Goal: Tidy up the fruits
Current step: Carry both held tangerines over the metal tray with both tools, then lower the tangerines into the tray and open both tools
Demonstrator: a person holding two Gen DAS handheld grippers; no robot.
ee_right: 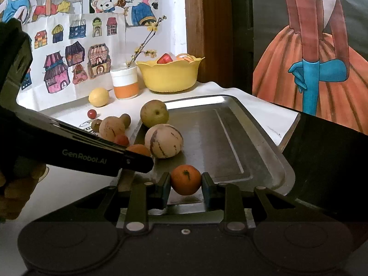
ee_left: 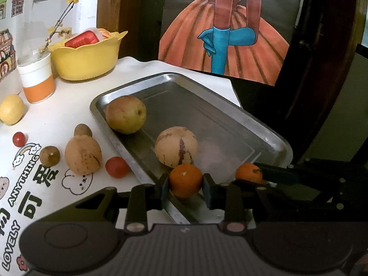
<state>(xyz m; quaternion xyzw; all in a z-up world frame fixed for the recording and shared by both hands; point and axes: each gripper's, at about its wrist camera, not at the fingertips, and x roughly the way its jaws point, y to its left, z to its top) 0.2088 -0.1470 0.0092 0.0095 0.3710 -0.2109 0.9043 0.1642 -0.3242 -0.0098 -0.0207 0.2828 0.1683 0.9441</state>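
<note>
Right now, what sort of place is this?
Probably a home, perhaps a child's corner: hand-coloured drawings taped to the wall, a cartoon-print tablecloth, and a steel tray of fruit on the table, with a wooden door frame behind.

two oranges [ee_left: 185,179] gripped over steel tray [ee_left: 230,124]

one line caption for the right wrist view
Right gripper holds a small orange over the metal tray's near edge.

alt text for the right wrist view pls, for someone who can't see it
The right gripper holds a small orange over the near end of a metal tray, which holds a striped melon and a pear. The left gripper reaches in from the left.
</note>
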